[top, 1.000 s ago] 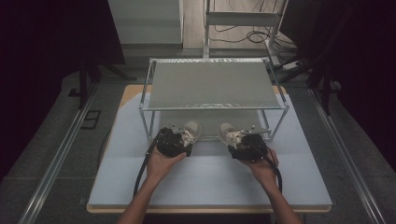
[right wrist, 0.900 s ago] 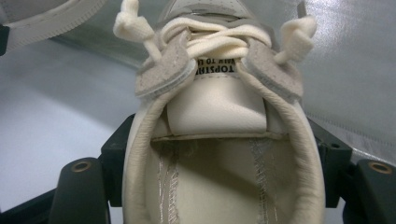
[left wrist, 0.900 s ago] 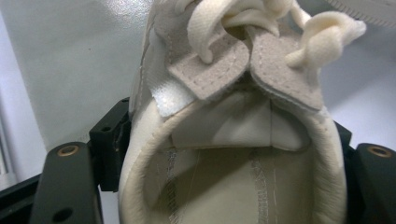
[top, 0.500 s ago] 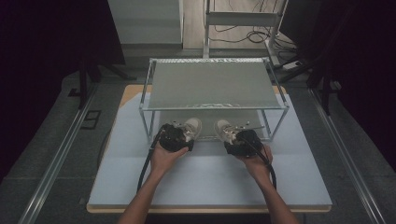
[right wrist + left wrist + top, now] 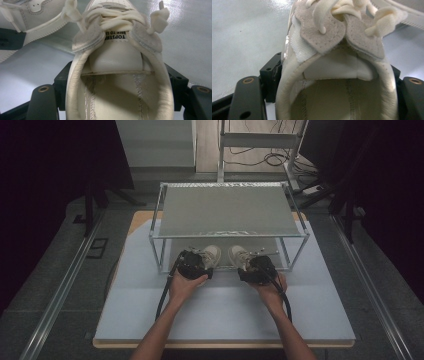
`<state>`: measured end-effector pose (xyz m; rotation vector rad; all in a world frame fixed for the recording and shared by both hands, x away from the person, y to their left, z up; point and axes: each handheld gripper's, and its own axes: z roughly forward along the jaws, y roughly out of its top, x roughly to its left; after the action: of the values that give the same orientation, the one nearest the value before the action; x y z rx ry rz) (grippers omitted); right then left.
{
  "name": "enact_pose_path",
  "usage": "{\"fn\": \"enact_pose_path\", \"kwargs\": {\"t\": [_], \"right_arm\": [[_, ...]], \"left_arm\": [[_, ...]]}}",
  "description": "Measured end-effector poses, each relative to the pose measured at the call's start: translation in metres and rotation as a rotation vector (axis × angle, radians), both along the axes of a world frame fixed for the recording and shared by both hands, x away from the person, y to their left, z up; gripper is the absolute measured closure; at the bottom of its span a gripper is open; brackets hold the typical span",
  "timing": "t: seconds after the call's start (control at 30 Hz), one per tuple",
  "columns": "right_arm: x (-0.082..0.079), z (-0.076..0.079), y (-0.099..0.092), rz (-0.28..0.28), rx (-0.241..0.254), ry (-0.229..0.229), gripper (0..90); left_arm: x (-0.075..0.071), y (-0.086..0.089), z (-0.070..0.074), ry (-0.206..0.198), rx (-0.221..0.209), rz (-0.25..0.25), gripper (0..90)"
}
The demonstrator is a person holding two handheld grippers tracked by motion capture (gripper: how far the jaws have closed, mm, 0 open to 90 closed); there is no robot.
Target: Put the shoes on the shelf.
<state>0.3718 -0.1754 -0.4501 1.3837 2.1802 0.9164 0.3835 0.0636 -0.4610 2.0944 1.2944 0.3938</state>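
Since a second ago both hands have carried the two shoes a little further in under the front edge of the rack (image 5: 227,210), the pair drawing closer together. One wire rack stands on the pale table (image 5: 220,312). Two cream lace-up shoes sit toes-first beneath its shelf: the left shoe (image 5: 337,62) is clamped at the heel collar by the left claw (image 5: 332,100), the right shoe (image 5: 117,72) likewise by the right claw (image 5: 117,102). The right shoe's tongue label (image 5: 116,37), seen upside down, reads "TOPSTAR"; smaller print is illegible.
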Motion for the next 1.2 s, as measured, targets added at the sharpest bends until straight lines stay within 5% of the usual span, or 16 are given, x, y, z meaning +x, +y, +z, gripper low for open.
{"fn": "enact_pose_path", "kwargs": {"t": [0.33,0.7,0.77,0.87,1.2], "right_arm": [[0.007,-0.005,0.003,-0.025,0.008,-0.001,28.7],[0.013,-0.011,0.009,-0.038,0.011,0.001,28.7],[0.013,-0.012,0.009,-0.04,0.009,-0.002,28.6],[0.014,-0.013,0.009,-0.046,0.009,-0.002,28.6],[0.018,-0.018,0.01,-0.059,-0.01,0.011,28.2]], "left_arm": [[0.014,-0.011,0.0,-0.005,0.032,-0.025,26.1],[0.02,-0.023,-0.003,0.03,-0.012,0.033,26.1],[0.026,-0.019,-0.001,0.006,0.038,-0.034,26.1],[0.026,-0.028,-0.004,0.022,-0.042,0.055,26.0],[0.029,-0.033,-0.01,0.024,-0.017,0.054,25.8]]}}
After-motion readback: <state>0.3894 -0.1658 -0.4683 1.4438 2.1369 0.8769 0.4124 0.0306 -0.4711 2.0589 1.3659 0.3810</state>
